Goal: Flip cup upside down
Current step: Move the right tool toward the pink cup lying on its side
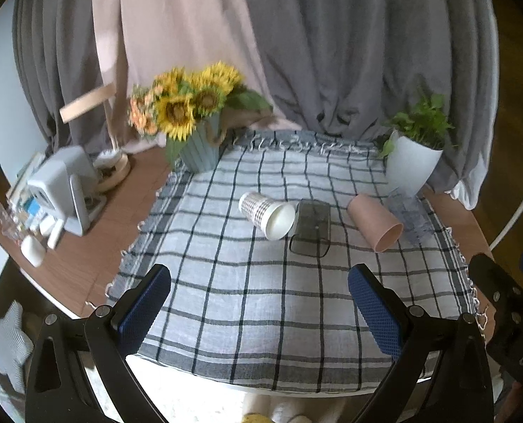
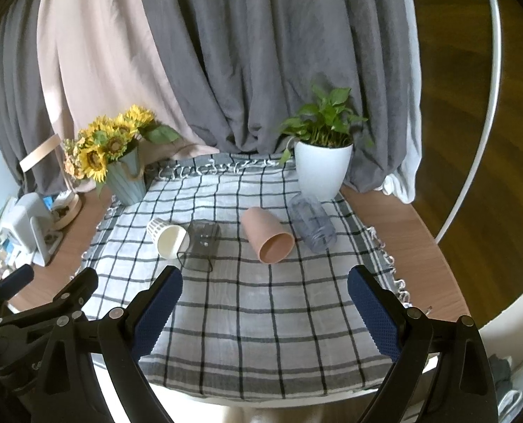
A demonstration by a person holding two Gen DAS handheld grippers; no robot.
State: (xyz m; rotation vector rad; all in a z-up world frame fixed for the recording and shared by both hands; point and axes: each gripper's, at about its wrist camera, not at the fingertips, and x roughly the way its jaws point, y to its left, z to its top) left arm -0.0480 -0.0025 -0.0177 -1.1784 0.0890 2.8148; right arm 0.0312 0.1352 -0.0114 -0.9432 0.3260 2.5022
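Several cups lie on their sides on the checked cloth (image 1: 261, 299), mouths toward me. From left: a white checked paper cup (image 1: 266, 214) (image 2: 167, 235), a dark clear square cup (image 1: 311, 229) (image 2: 201, 244), a pink cup (image 1: 375, 221) (image 2: 268, 234), and a clear ribbed cup (image 1: 407, 216) (image 2: 312, 224). My left gripper (image 1: 259, 310) is open and empty, hovering over the cloth's near edge. My right gripper (image 2: 265, 312) is also open and empty, near the front edge, short of the pink cup.
A blue vase of sunflowers (image 1: 198, 148) (image 2: 127, 179) stands at the back left, a white potted plant (image 1: 411, 165) (image 2: 321, 169) at the back right. Grey curtains hang behind. Small devices (image 1: 60, 194) clutter the wooden table on the left.
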